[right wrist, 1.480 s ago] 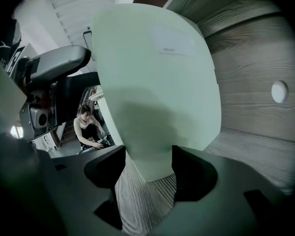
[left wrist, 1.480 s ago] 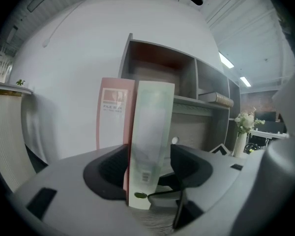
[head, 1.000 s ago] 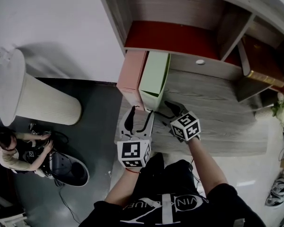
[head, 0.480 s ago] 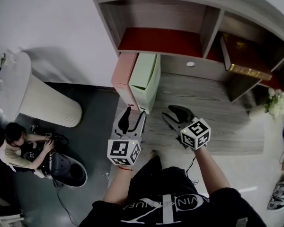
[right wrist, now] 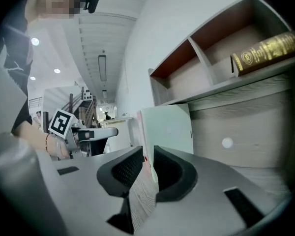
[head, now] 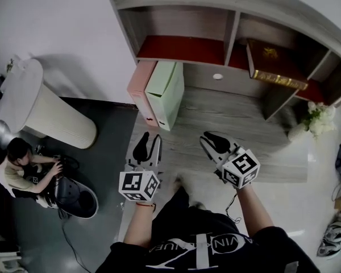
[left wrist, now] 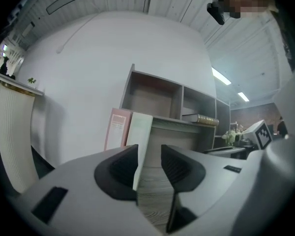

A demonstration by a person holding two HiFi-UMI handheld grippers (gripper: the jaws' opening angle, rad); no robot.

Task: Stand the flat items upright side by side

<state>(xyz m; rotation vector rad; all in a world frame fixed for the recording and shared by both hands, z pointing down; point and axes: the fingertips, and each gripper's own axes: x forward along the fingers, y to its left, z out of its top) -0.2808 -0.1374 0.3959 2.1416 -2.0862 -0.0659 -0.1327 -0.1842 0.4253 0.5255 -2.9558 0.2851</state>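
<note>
Two flat items stand upright side by side at the desk's left end, against the shelf unit: a pink one [head: 140, 91] [left wrist: 117, 126] and a pale green one [head: 166, 92] [left wrist: 140, 132] [right wrist: 169, 127]. My left gripper [head: 146, 148] [left wrist: 148, 163] hangs at the desk's front left edge, well short of them. Its jaws are closing with nothing between them. My right gripper [head: 215, 143] [right wrist: 148, 173] is over the desk's front middle, also apart from the items. Its jaws are closing to a narrow gap, and it holds nothing.
The wooden desk [head: 244, 118] carries a shelf unit [head: 182, 21] with red-backed compartments and a gold-edged book [head: 273, 75] [right wrist: 263, 53]. White flowers [head: 317, 115] stand at the desk's right end. On the floor at left are a white ribbed column [head: 40, 115] and a seated person [head: 23, 166].
Both grippers have drawn back from the two upright items toward the desk's front edge, and both pairs of jaws have narrowed. The items stay standing.
</note>
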